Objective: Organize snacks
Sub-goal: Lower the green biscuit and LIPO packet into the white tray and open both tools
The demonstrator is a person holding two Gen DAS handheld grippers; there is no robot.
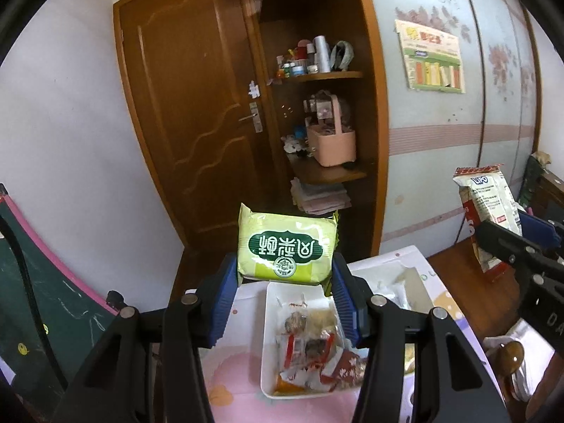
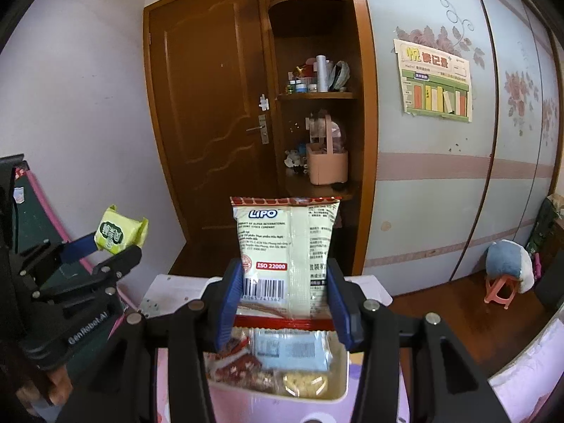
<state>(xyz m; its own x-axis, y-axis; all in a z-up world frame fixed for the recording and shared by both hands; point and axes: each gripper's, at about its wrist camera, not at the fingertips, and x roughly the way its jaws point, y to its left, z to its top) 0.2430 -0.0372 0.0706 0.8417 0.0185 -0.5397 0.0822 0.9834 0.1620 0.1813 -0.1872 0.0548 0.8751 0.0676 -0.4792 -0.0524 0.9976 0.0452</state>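
My left gripper (image 1: 285,275) is shut on a yellow-green snack packet (image 1: 285,246), held up in the air above a white tray (image 1: 271,303) that holds several wrapped snacks. In the right wrist view that packet (image 2: 118,234) shows at the left, in the left gripper (image 2: 105,250). My right gripper (image 2: 285,292) is shut on a cream and red LIPO packet (image 2: 285,243), held upright over a white bin (image 2: 338,393) of snacks. In the left wrist view the LIPO packet (image 1: 488,204) sits at the right edge, clamped by the right gripper (image 1: 507,236).
A pink-patterned table cover (image 1: 232,380) lies under the containers. Behind stand a brown door (image 1: 197,112), open corner shelves with a pink basket (image 1: 331,144), and a sliding wardrobe with a poster (image 2: 435,81). A green chalkboard (image 1: 42,299) leans at left; a small stool (image 2: 502,289) stands at right.
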